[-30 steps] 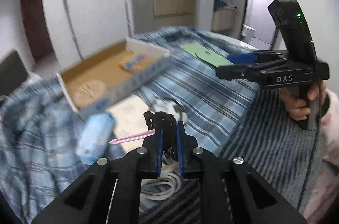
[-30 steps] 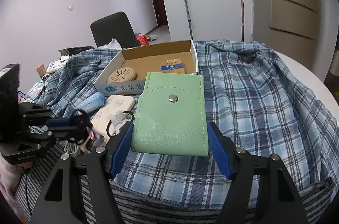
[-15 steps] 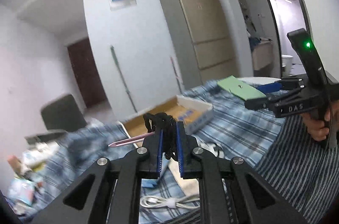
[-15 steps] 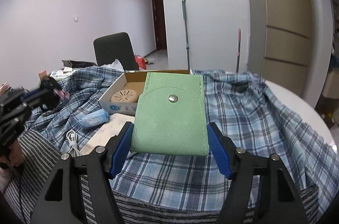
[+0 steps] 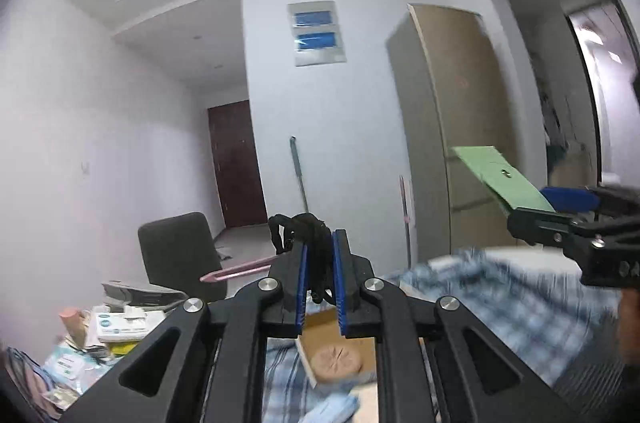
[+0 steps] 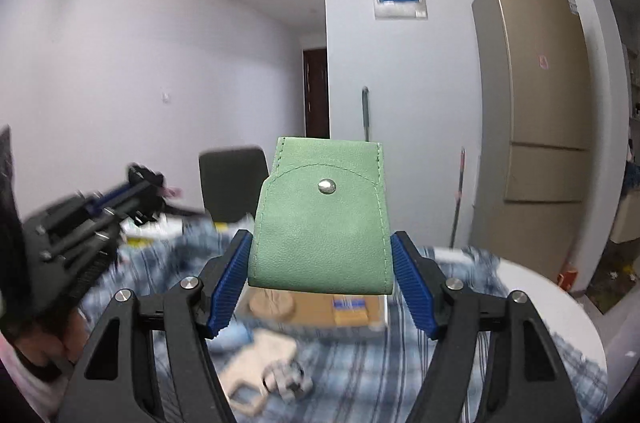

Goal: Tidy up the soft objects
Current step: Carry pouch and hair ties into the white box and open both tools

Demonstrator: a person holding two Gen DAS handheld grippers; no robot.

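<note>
My left gripper (image 5: 319,243) is shut on a black hair tie (image 5: 304,227) with a pink strip (image 5: 236,270) sticking out to the left; it is raised high above the table. It also shows, blurred, in the right wrist view (image 6: 132,191). My right gripper (image 6: 322,255) is shut on a green leather pouch (image 6: 320,223) with a metal snap, held up in the air. The pouch also shows in the left wrist view (image 5: 500,179), at the right.
Below lies a table covered with a blue plaid cloth (image 6: 360,363). An open cardboard box (image 6: 316,307) holds a round tan disc and a small packet. A black chair (image 5: 176,251), a tall fridge (image 6: 532,119) and clutter (image 5: 100,327) stand around.
Both grippers have risen and tilted upward with their objects; the views now show mostly walls and ceiling instead of the table.
</note>
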